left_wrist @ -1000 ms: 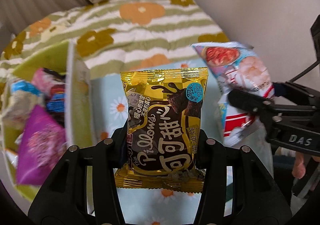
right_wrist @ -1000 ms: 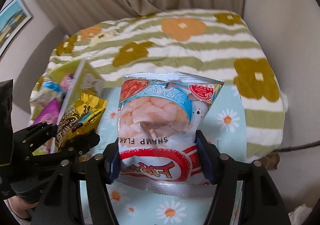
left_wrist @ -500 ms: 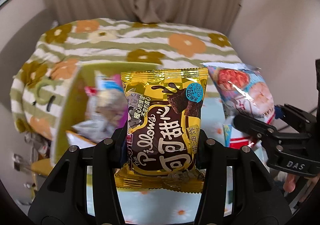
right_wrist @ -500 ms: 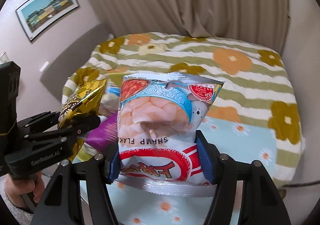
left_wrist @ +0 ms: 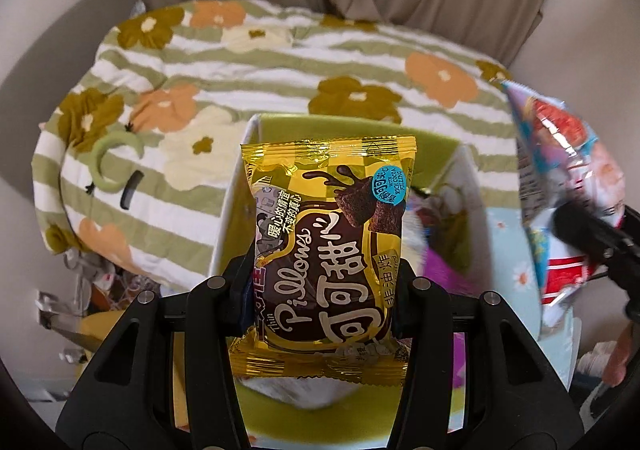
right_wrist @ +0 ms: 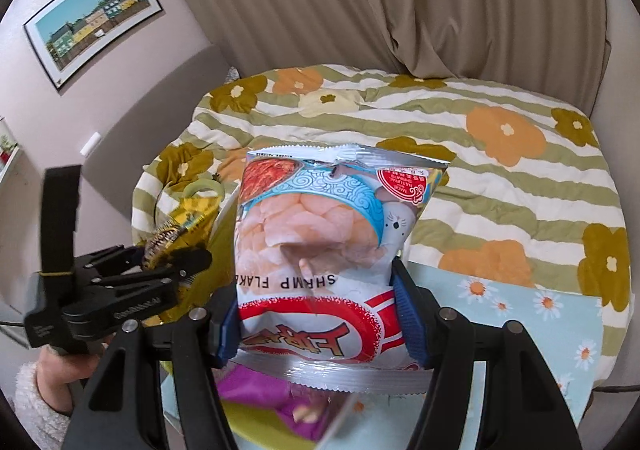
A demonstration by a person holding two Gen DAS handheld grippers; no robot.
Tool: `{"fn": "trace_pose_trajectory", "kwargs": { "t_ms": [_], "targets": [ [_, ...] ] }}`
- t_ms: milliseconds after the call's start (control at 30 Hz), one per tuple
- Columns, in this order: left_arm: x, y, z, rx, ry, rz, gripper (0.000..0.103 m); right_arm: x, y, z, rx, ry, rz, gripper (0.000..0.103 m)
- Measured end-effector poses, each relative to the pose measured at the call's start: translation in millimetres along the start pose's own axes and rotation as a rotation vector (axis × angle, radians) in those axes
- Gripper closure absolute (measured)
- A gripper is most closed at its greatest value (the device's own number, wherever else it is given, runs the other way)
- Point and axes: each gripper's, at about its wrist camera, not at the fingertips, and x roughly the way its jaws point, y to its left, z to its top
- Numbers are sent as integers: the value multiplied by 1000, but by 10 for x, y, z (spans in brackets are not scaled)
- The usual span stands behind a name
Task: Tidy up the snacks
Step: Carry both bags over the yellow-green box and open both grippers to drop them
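Observation:
My left gripper is shut on a gold cocoa pillows packet and holds it upright above a green storage box. My right gripper is shut on a shrimp flakes bag, held over the same box's edge. The shrimp flakes bag also shows at the right of the left wrist view. The gold packet and the left gripper show at the left of the right wrist view. A purple packet lies in the box.
A bed with a green striped flower quilt lies behind the box. A light blue daisy cloth is under the box at the right. Curtains hang behind. A framed picture is on the left wall.
Both grippers have swung left with their snacks, from above the daisy cloth to above the green box, which now sits straight in front of the left gripper.

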Motion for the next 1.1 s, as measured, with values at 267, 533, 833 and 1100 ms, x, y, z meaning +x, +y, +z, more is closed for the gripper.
{"fn": "trace_pose_trajectory", "kwargs": {
  "t_ms": [267, 533, 833, 1100],
  "targets": [
    [347, 244, 77, 12, 41, -60, 3, 332, 32, 95, 66, 45, -32, 42],
    [123, 305, -76, 35, -2, -103, 3, 419, 64, 126, 102, 55, -34, 41],
    [61, 388, -95, 35, -16, -114, 3, 670, 95, 231, 136, 63, -39, 36],
    [71, 378, -125, 38, -10, -133, 3, 607, 48, 96, 168, 11, -76, 10]
  ]
}}
